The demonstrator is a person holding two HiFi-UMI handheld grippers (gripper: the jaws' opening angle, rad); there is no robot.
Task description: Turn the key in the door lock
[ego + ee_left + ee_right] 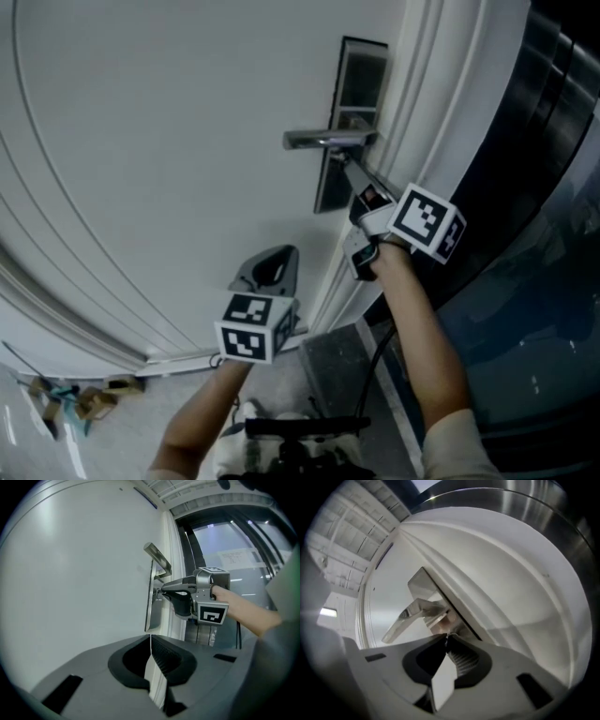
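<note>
- The white door [169, 141] is spread over most of the head view, from 9 to 12 o'clock.
- The lock plate [356, 103] is mounted near the door's edge at about 1 o'clock, with the handle [323, 141] stuck out towards 9 o'clock.
- The right gripper [446, 637] is brought up to the plate from 5 o'clock, just under the handle. Its jaws are parted by only a sliver, and the key there can't be made out.
- The left gripper [150, 637] is held at 6 o'clock, jaws pressed together on nothing.

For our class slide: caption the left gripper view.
Right gripper at the lock plate, beneath the door handle.
</note>
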